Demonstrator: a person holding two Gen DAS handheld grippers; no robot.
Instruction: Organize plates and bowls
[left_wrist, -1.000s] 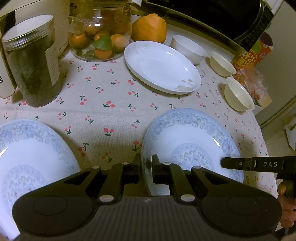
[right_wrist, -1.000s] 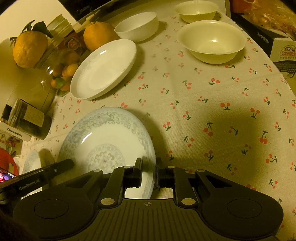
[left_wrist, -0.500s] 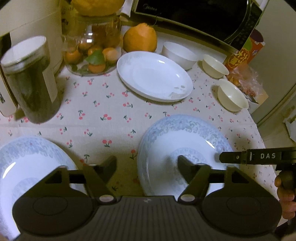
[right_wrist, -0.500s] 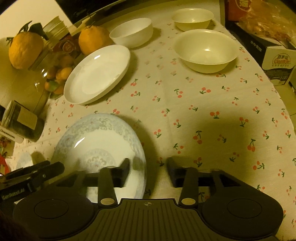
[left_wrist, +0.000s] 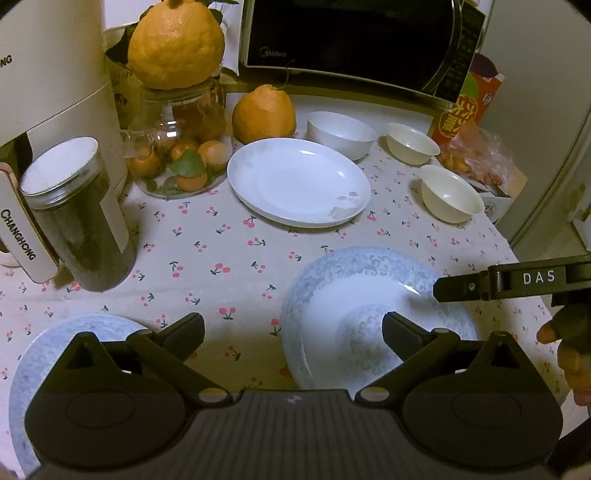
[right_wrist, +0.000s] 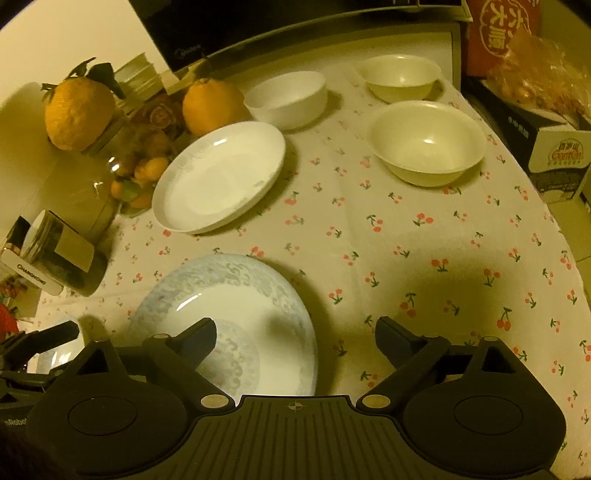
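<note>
Now both grippers — left gripper (left_wrist: 291, 328), right gripper (right_wrist: 295, 334) — have just spread their fingers wide, gripping nothing; the blue-patterned plate (right_wrist: 236, 302) lies flat on the tabletop (right_wrist: 424, 240) between them.

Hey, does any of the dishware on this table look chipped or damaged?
Yes. The plain white plate near the jar of small oranges seems chipped or flaked along its near right rim, with rough irregular patches there. The patterned plates and the three bowls show no damage.
</note>
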